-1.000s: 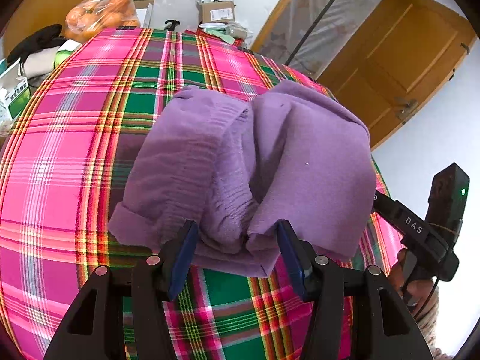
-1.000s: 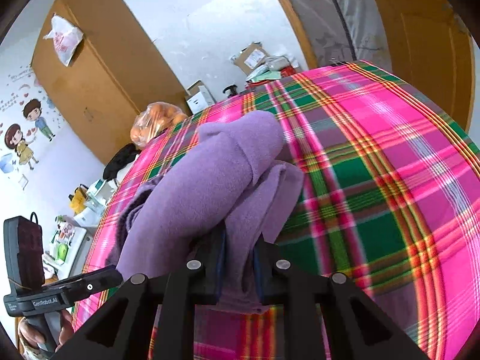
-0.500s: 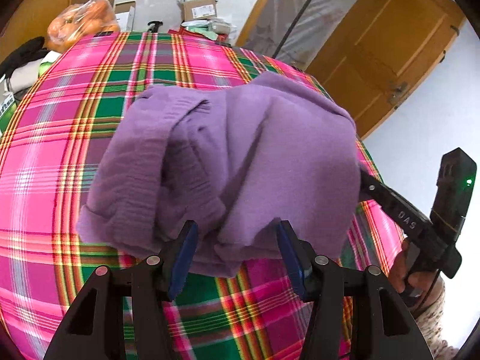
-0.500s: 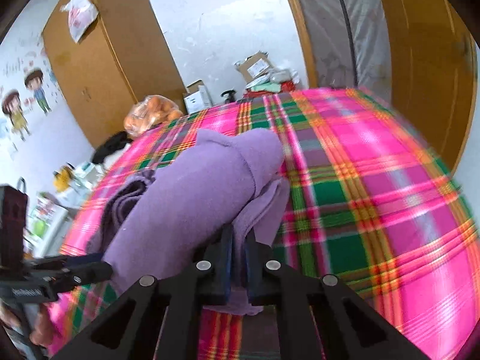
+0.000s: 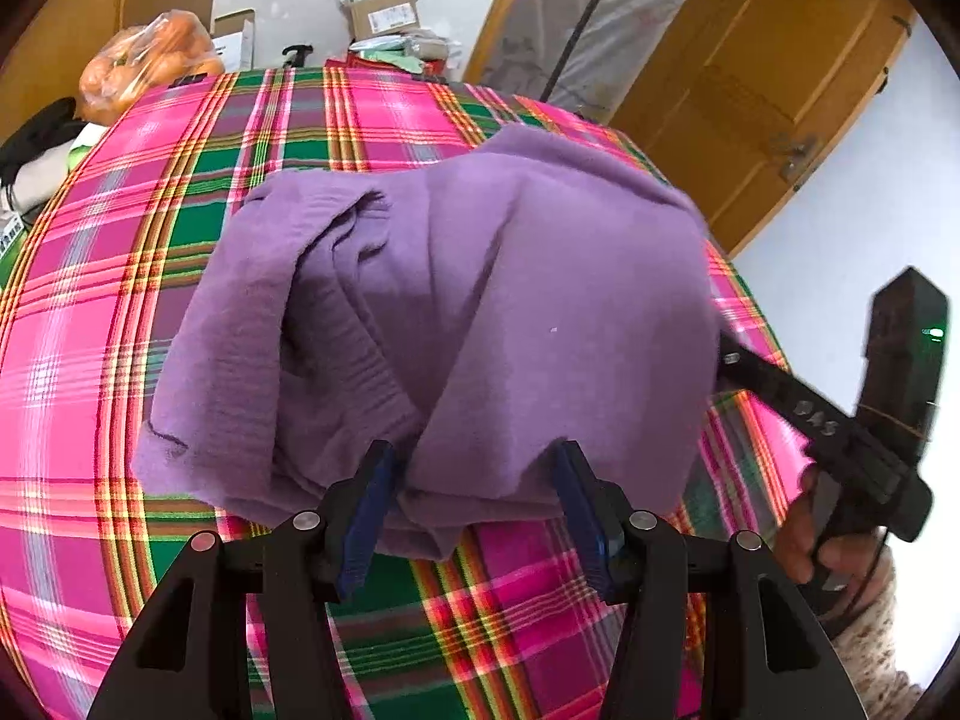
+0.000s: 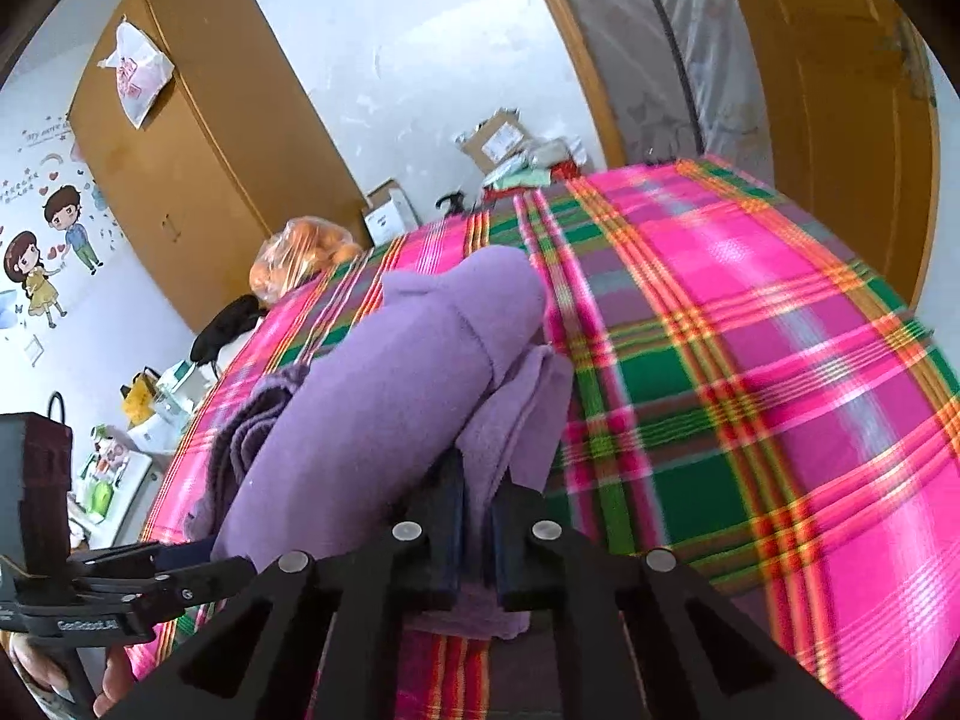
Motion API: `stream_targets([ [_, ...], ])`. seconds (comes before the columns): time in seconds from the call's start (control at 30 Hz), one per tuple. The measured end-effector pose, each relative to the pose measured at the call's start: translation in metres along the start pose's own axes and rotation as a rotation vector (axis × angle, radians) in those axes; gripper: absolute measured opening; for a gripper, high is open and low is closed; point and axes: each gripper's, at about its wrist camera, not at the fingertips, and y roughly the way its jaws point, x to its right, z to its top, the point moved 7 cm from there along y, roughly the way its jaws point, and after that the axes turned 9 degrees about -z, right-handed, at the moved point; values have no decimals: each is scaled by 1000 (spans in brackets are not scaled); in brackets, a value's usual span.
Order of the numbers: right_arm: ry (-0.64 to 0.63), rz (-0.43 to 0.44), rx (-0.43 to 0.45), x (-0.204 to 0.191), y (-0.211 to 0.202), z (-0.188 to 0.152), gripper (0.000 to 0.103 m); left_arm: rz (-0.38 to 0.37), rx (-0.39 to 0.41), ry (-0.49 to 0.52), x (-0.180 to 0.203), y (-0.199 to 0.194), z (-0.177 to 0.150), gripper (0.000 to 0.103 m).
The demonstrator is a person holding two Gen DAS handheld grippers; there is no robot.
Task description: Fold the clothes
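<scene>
On plaid bed [image 5: 90,360] | purple sweater [image 5: 480,300] hides right tongs [image 6: 477,531] closing on fold | left tongs [image 5: 474,510] wide

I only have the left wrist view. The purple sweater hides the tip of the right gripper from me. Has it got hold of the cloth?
Observer: Yes. In the right wrist view the right gripper has a fold of the purple sweater between its pads, and its jaws are closing on it.
Operator: Anything on the plaid cloth to the right of the sweater? My view cuts off there.
Observer: No, that stretch of the plaid cloth shows only bare fabric.
Operator: What is past the left side of the bed?
Observer: A wooden wardrobe with a plastic bag hanging from its top, and cartoon stickers on the wall beside it.
</scene>
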Motion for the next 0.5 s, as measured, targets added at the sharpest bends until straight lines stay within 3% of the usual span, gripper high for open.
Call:
stream_targets([
  [0.5, 40, -36, 72, 24, -18, 18, 7, 4, -4, -23, -1, 7, 0, 58],
])
